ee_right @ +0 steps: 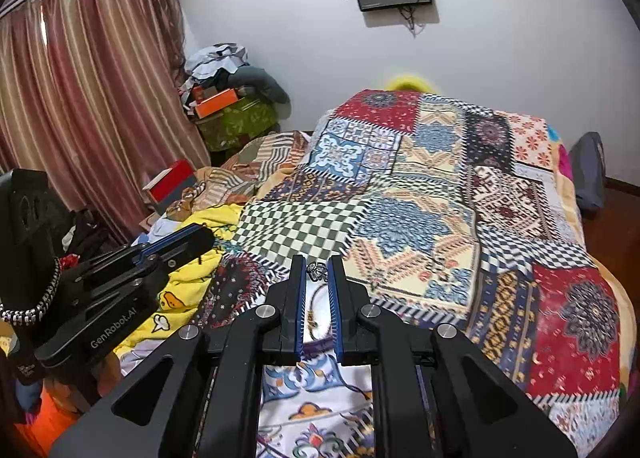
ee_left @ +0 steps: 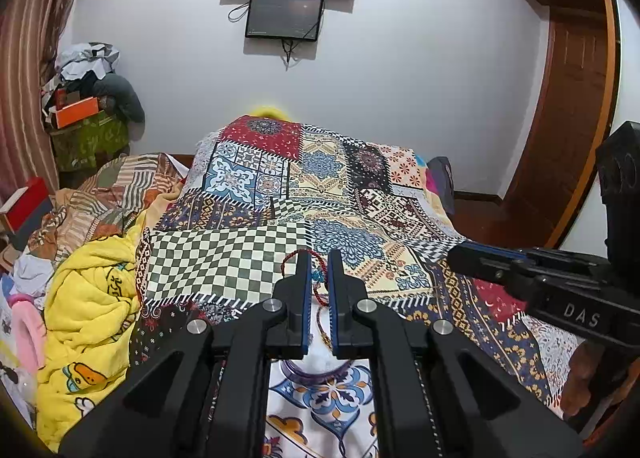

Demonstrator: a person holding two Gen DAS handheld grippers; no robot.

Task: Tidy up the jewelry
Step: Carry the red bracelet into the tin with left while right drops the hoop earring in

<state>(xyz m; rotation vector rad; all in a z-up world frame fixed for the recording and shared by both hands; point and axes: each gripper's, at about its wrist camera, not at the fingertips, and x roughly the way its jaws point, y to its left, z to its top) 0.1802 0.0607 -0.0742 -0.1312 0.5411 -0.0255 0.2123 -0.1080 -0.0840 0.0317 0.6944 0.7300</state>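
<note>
L tongs (ee_left: 319, 258) btwn: red bracelet (ee_left: 320, 298) | R tongs (ee_right: 317, 264) btwn: silver piece (ee_right: 316, 271)

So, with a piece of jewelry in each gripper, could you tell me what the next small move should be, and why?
Probably lower the left gripper straight down toward the purple-rimmed dish under its fingers. The red cord bracelet is pinched near the fingertips, its loop dangling over that dish. The right gripper holds a small silver piece and can wait, to avoid crowding.

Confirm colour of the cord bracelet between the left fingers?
Red cord bracelet with a small teal bit, seen best in the left wrist view.
</note>
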